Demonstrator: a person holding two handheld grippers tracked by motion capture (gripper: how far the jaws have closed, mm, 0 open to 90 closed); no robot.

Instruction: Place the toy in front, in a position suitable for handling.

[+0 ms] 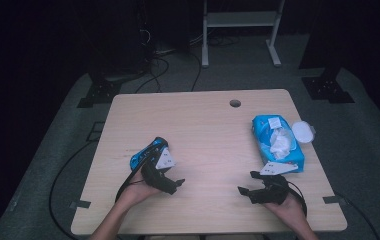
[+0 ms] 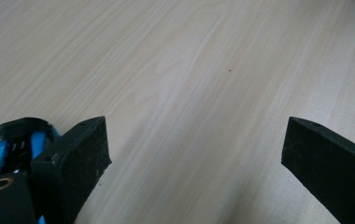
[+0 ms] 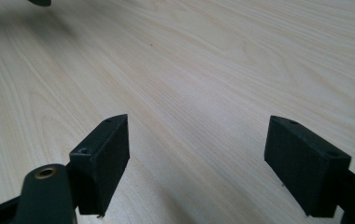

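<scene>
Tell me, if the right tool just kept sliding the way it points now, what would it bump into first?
Probably the left tool. The right tool points leftward across the bare table, jaws open, with nothing between them in the high view. Its height is hard to judge, so it might pass by.

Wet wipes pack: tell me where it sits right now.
In the high view the blue wet wipes pack lies on the table's right side, just beyond the right gripper, with a white round lid touching its far right edge.

Overhead light brightens the table (image 1: 203, 130) against dark surroundings; the high view is soft, with faint shadows.
</scene>
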